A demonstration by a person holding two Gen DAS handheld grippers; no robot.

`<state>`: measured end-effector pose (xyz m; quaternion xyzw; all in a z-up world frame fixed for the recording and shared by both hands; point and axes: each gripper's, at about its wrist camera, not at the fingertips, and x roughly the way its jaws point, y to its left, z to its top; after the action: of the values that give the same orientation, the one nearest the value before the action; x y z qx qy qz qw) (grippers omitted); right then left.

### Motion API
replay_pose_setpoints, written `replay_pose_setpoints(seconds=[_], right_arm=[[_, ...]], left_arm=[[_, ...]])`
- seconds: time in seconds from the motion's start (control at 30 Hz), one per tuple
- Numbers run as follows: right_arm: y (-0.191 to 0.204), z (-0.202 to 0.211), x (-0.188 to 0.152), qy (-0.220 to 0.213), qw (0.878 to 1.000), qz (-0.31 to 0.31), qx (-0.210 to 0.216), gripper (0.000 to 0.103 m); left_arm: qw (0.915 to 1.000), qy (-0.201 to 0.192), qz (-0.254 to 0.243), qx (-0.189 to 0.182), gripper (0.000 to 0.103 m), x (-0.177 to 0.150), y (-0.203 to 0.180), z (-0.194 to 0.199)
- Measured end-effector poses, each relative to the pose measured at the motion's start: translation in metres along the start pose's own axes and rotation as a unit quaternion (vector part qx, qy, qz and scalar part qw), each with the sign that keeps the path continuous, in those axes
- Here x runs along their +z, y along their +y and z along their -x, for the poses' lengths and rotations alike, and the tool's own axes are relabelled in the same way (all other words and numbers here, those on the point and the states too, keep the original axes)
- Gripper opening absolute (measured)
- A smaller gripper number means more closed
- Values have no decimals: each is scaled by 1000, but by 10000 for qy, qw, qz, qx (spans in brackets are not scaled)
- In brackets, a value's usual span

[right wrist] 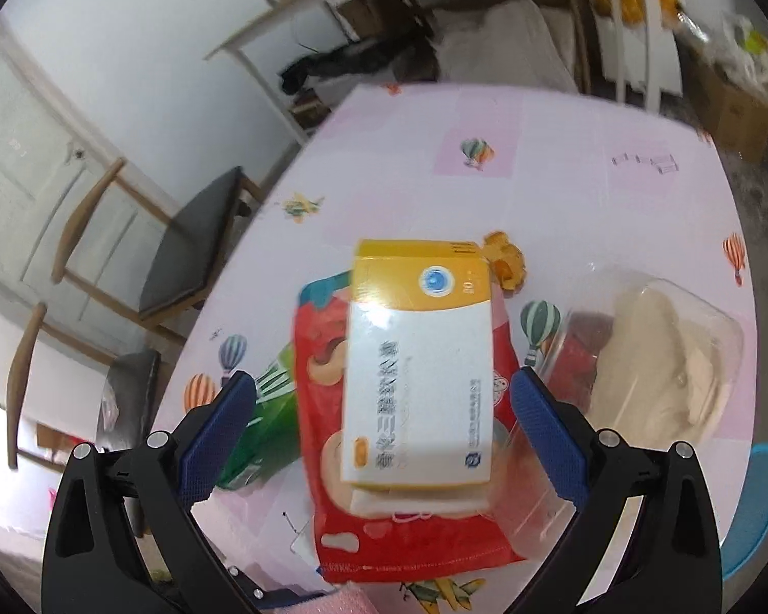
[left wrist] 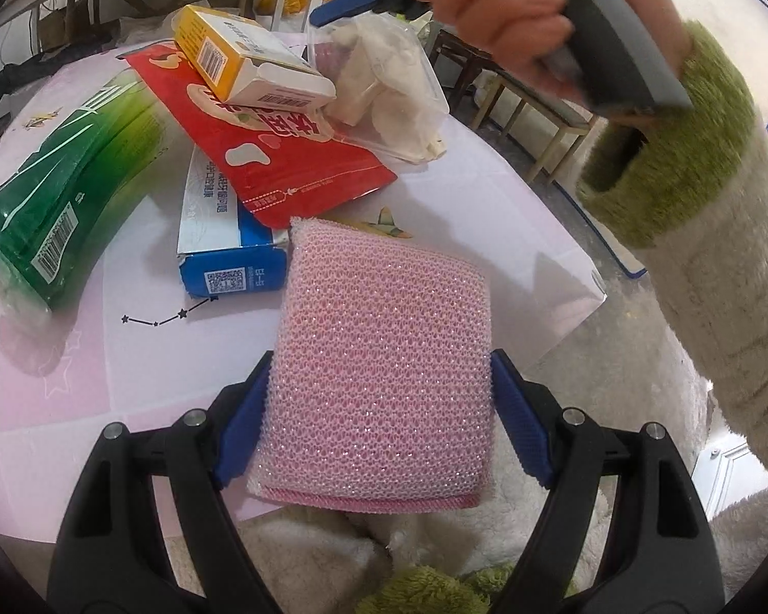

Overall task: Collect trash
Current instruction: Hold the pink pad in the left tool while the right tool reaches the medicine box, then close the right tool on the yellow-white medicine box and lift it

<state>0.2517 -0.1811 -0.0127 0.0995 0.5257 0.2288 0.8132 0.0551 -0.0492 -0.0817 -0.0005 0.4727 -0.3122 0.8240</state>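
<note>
My left gripper [left wrist: 381,384] is shut on a pink mesh sponge [left wrist: 384,327], one blue pad pressing each side, held over the near edge of the table [left wrist: 77,384]. Further back lies a pile of trash: a yellow and white carton [left wrist: 240,59] on a red snack pouch [left wrist: 292,153], a blue and white box [left wrist: 220,240], a green pack [left wrist: 71,194] and a clear plastic tub of crumpled paper [left wrist: 389,97]. My right gripper [right wrist: 383,381] hovers open above the carton [right wrist: 420,358] and the pouch [right wrist: 409,537], touching neither. The tub [right wrist: 655,358] lies to its right.
A person's hand and fuzzy green and cream sleeve [left wrist: 691,204] carry the right gripper across the top right. Wooden chairs [right wrist: 194,245] stand off the table's left side. A blue round thing [right wrist: 758,501] sits low beyond the right edge. Shelving and boxes line the back wall.
</note>
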Motion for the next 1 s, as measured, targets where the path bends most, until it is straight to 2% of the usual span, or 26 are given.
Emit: replay_pose_setpoints(seconds=[0.13, 0.23, 0.43, 0.57, 0.63, 1.0], right_arm=[[0, -15, 8, 254, 9996, -128, 1, 97], [1, -28, 12, 459, 9986, -177, -185, 97], [8, -36, 14, 566, 9976, -64, -395, 96], [11, -35, 12, 560, 9971, -36, -505, 83], [10, -34, 11, 542, 9971, -59, -525, 71], [5, -19, 2, 342, 9990, -216, -183, 69]], left_arm=[[10000, -4, 23, -18, 77, 0, 0, 0], [10000, -8, 38, -27, 77, -1, 0, 2], [10000, -20, 54, -27, 77, -2, 0, 3], [10000, -7, 56, -5, 77, -2, -1, 3], [10000, -9, 64, 0, 77, -2, -1, 3], [9999, 7, 56, 94, 76, 1, -6, 0]])
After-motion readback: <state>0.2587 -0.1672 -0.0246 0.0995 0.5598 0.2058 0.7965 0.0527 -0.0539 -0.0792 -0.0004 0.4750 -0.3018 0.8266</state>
